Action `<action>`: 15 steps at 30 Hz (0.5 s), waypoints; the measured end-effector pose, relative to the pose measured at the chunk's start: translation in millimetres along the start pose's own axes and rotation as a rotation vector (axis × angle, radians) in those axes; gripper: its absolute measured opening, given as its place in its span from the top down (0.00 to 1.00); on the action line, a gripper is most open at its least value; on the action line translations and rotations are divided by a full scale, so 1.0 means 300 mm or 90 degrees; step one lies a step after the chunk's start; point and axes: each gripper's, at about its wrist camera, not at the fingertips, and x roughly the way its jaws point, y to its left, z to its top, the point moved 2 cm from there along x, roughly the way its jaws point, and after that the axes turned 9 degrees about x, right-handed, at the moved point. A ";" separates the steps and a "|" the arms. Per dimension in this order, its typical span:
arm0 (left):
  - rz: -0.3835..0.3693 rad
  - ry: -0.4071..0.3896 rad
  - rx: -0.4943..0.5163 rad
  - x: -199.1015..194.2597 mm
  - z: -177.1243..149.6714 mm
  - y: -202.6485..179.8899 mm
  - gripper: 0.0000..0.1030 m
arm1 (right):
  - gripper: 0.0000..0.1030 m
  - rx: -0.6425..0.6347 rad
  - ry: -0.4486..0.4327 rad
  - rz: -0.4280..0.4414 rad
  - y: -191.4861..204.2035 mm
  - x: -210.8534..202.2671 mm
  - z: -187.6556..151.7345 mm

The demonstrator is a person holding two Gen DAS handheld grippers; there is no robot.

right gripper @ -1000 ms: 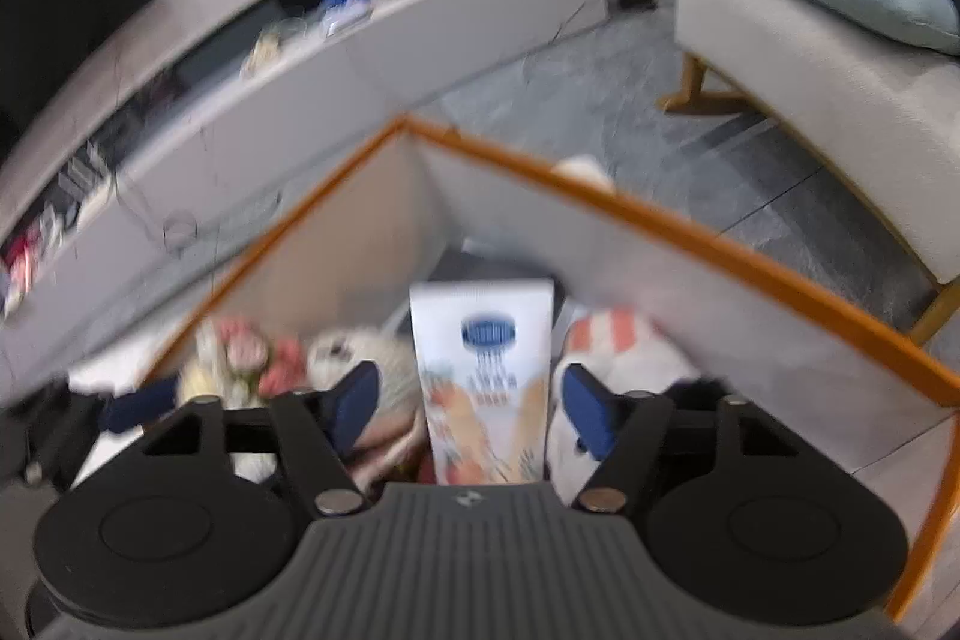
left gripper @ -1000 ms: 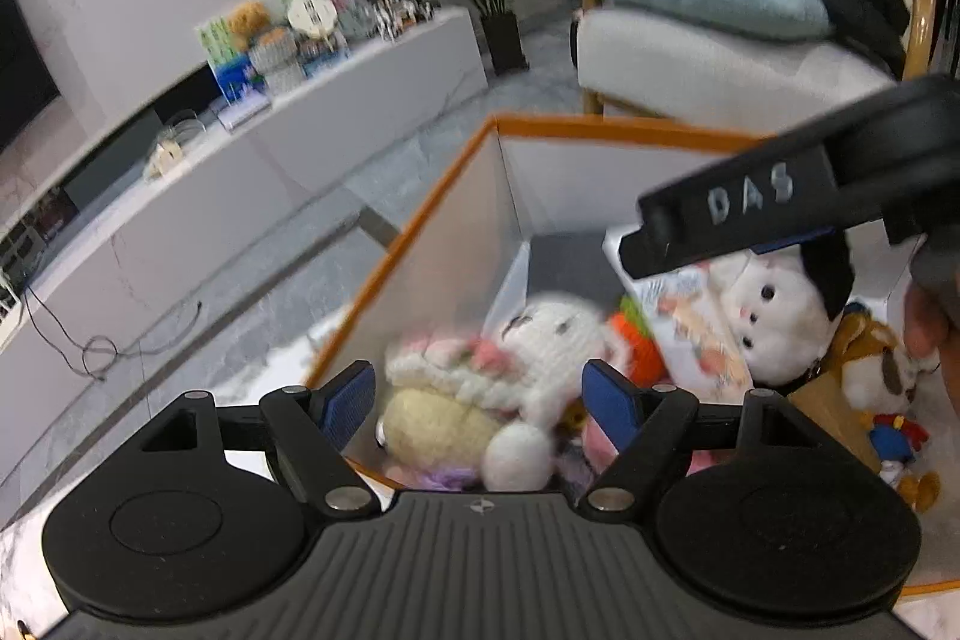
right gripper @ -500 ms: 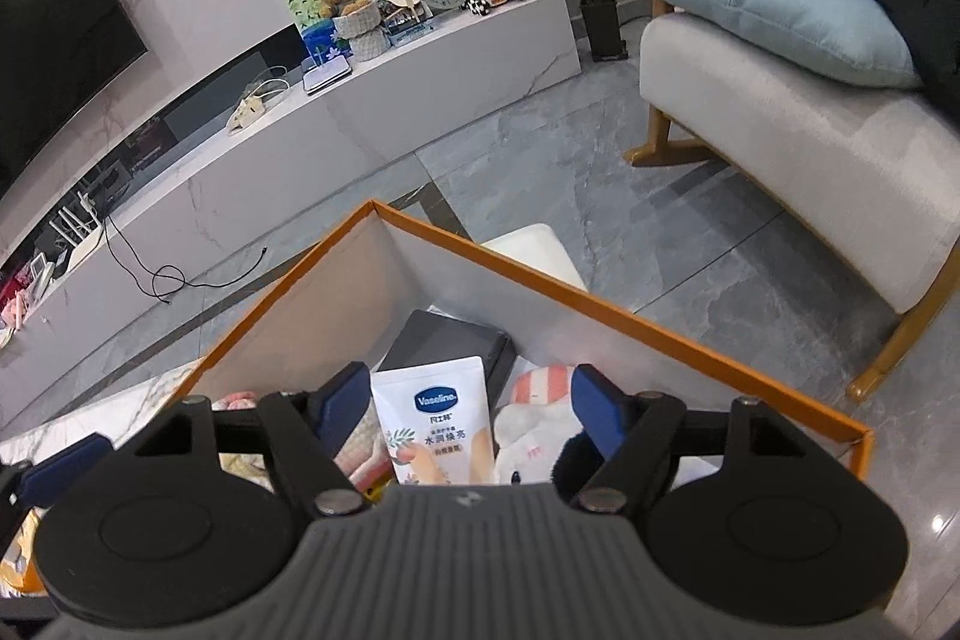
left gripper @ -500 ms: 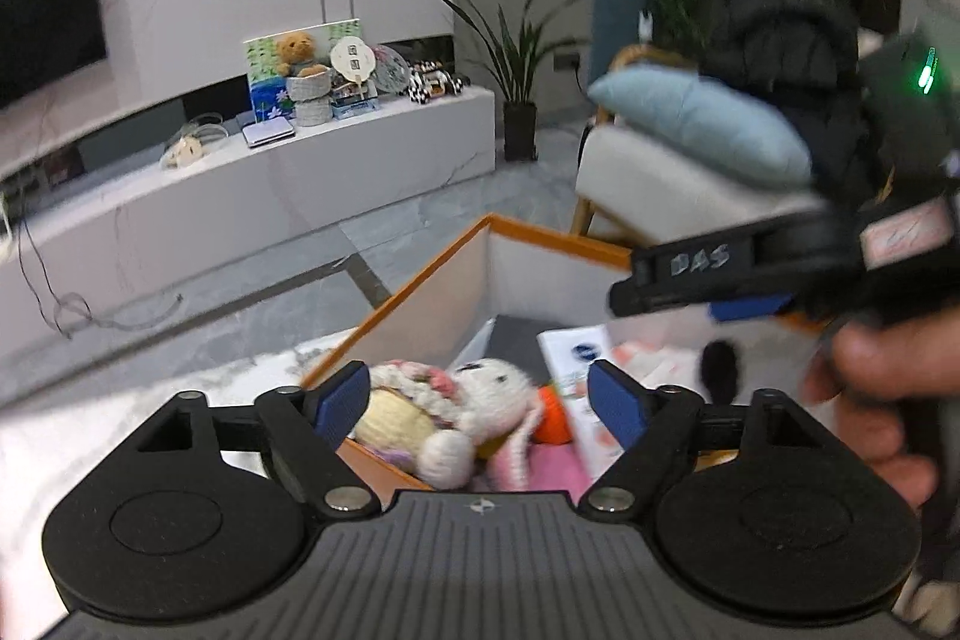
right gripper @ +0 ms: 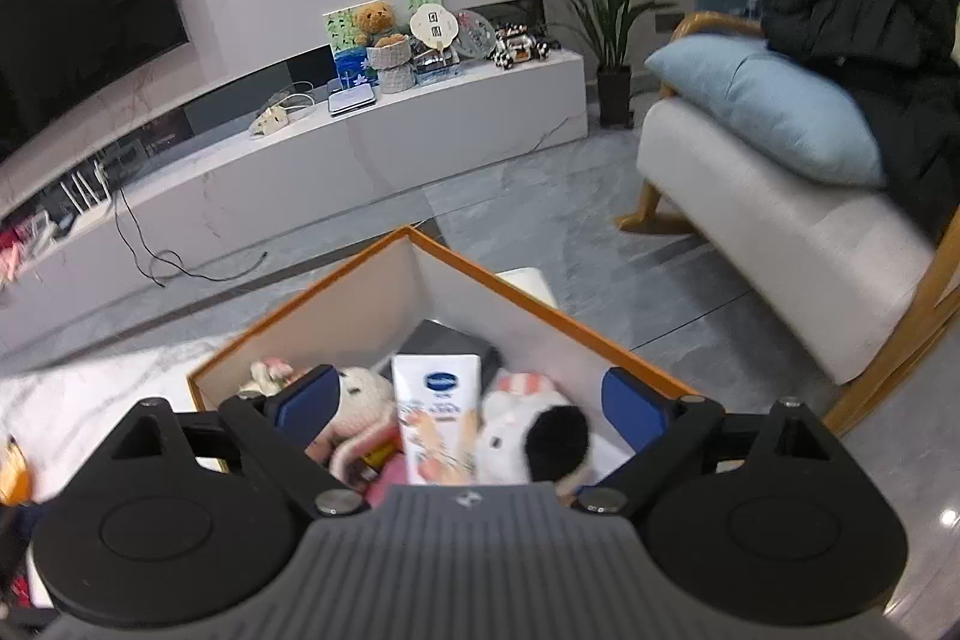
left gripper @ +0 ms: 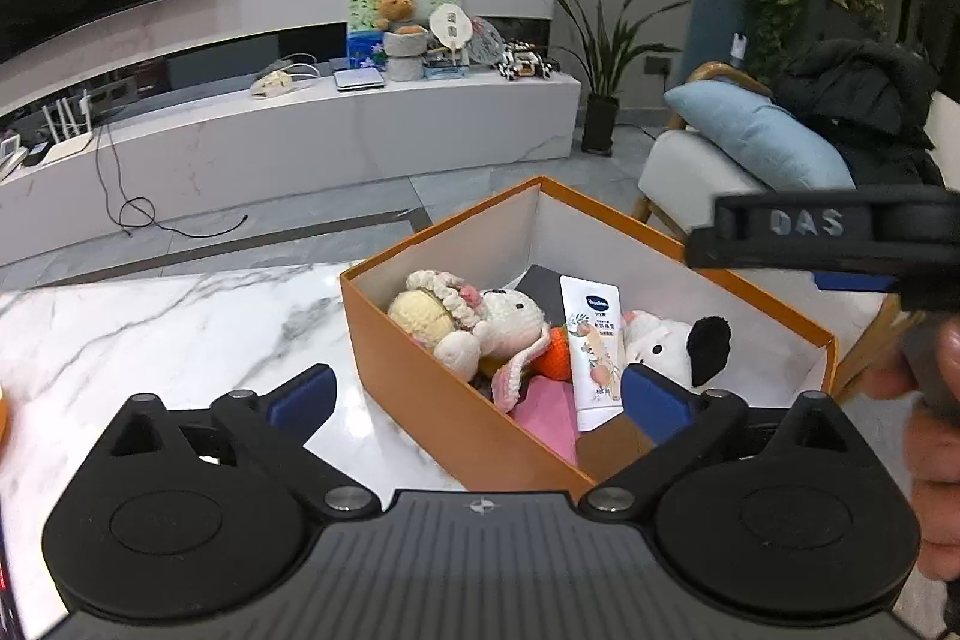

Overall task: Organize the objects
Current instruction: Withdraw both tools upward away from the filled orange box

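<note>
Left wrist view is showing the left gripper (left gripper: 477,397) hanging with its jaws spread wide and nothing between them, over the marble table (left gripper: 150,334) and the near wall of the orange box (left gripper: 420,388). Sitting inside the box are a crocheted bunny (left gripper: 474,322), a lotion tube (left gripper: 594,346) leaning upright, and a white plush (left gripper: 678,340) with a black ear. At the far left edge an orange sliver is being cut off, so I cannot tell what it is. Moving right, the right gripper (right gripper: 471,400) is also gaping empty above the same box. The tube is leaning loosely and could topple if a finger clips it; a careless descent might also snag the bunny's yarn or nudge the box toward the table edge on the right. A dark flat item (left gripper: 540,280) behind the tube is staying mostly hidden, and the box floor is not showing.
</note>
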 end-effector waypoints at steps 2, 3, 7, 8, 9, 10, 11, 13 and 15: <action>-0.008 0.002 -0.011 -0.003 -0.009 -0.005 0.00 | 0.07 -0.010 0.000 -0.003 -0.015 -0.021 -0.009; -0.012 0.003 -0.017 -0.005 -0.013 -0.009 0.00 | 0.07 -0.014 0.002 -0.005 -0.025 -0.028 -0.014; -0.012 0.005 -0.040 -0.009 -0.023 -0.022 0.00 | 0.07 -0.031 0.012 -0.025 -0.057 -0.052 -0.029; -0.010 0.010 -0.044 -0.008 -0.025 -0.025 0.00 | 0.07 -0.037 0.013 -0.029 -0.060 -0.058 -0.032; -0.007 0.015 -0.047 -0.012 -0.026 -0.031 0.00 | 0.07 -0.044 0.013 -0.033 -0.063 -0.067 -0.034; -0.005 0.020 -0.050 -0.013 -0.026 -0.033 0.00 | 0.06 -0.051 0.013 -0.037 -0.066 -0.076 -0.038; -0.004 0.022 -0.053 -0.016 -0.025 -0.034 0.00 | 0.06 -0.061 0.011 -0.041 -0.067 -0.087 -0.042; 0.003 0.024 -0.053 -0.019 -0.025 -0.039 0.00 | 0.05 -0.075 0.008 -0.045 -0.068 -0.108 -0.051; 0.020 0.036 -0.054 -0.021 -0.025 -0.042 0.00 | 0.04 -0.085 0.006 -0.048 -0.067 -0.127 -0.061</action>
